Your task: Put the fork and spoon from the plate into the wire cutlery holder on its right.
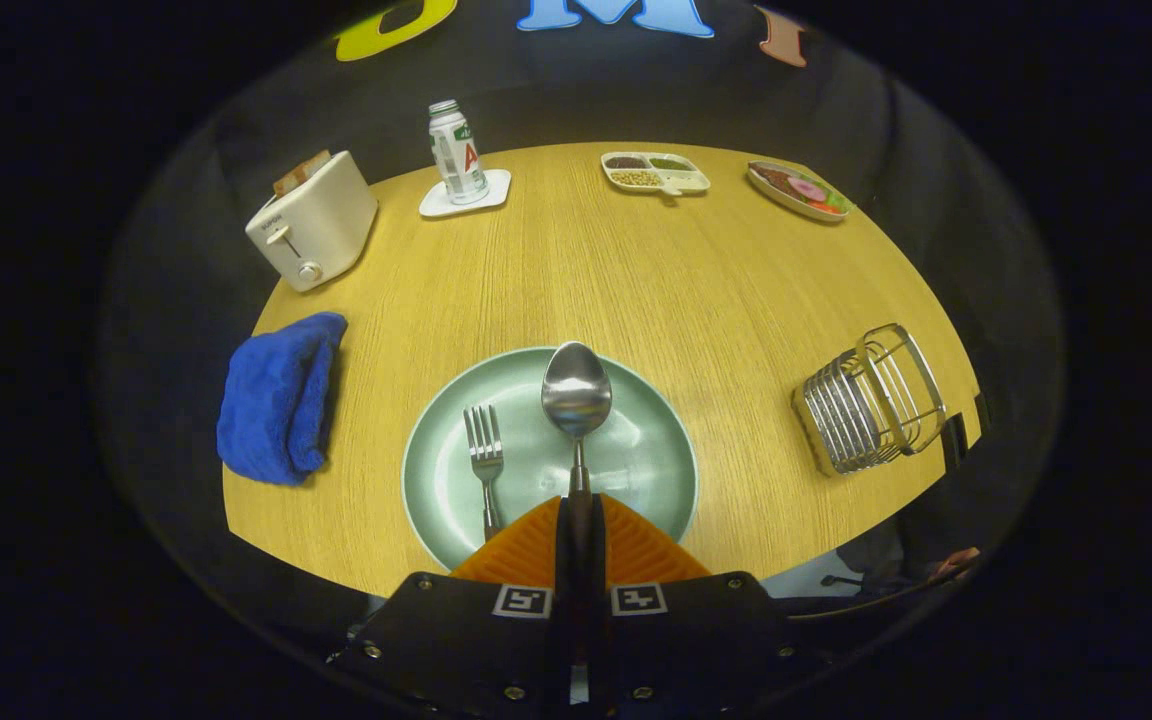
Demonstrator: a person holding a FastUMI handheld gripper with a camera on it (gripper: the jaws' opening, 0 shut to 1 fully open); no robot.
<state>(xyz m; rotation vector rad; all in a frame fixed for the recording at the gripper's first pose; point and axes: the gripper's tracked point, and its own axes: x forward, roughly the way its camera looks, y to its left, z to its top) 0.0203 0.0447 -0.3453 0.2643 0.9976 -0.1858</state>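
We see the gripper (577, 510) pinching the spoon (576, 392) by its handle, fork (484, 458) on the plate (636, 470) (tines forward), wire cutlery holder (871, 397) off right.

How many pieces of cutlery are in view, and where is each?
2. The spoon is clamped by its handle between the gripper fingers, bowl over the plate. The fork lies on the plate, left of the spoon.
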